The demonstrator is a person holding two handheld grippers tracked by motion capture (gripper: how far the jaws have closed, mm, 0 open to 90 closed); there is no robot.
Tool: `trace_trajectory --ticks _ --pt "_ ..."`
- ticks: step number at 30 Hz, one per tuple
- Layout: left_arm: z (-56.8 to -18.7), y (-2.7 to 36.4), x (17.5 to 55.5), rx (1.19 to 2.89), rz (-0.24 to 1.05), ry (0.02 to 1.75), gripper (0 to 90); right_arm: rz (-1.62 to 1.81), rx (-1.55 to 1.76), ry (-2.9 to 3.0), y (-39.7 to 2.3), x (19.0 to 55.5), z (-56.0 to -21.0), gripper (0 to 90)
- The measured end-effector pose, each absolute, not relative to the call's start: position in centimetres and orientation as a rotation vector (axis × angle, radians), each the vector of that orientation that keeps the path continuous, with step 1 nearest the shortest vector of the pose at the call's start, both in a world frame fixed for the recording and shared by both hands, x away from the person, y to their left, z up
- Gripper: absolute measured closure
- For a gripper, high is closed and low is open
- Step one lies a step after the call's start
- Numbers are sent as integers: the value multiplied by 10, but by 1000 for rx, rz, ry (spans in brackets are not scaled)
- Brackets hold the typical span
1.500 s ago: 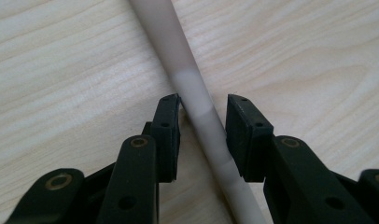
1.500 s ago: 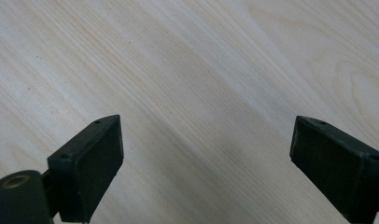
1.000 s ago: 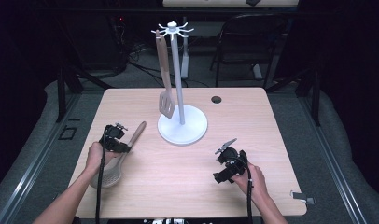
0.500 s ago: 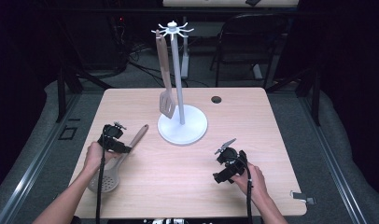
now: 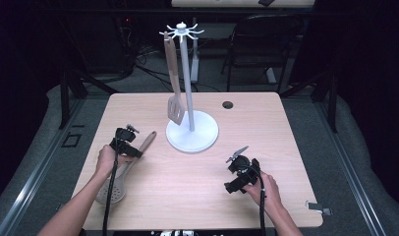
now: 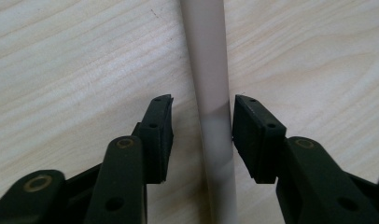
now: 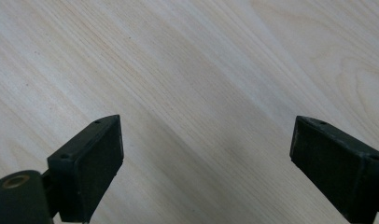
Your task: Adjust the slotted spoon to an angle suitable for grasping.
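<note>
Since a moment ago the left tongs (image 6: 202,122) have just been closing around the slotted spoon's (image 5: 120,178) stiff, light, smooth handle near the desk's (image 5: 286,128) left edge, not yet pinching it, while the right tongs (image 7: 206,154) gape wide.

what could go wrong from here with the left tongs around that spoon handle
1. The left tongs straddle the slotted spoon's handle; their jaws have just been closing, yet a gap shows at one pad, so a lift now might slip.
2. The grip sits toward the handle's end, so the bowl may sag.
3. Nearby, the rack already holds a spatula that a swing could knock.
</note>
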State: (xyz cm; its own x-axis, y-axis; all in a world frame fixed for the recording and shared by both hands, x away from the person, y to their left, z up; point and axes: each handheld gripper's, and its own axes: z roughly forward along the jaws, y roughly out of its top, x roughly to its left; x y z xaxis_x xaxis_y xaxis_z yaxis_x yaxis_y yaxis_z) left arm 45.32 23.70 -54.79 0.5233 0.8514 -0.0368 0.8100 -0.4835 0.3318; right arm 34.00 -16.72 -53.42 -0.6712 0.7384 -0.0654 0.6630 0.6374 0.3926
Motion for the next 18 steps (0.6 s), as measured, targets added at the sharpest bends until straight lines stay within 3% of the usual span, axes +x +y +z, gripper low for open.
trace_trajectory --ticks 18 --pt "-550 237 452 2435 151 1391 734 511 1155 2646 -167 340 -536 93"
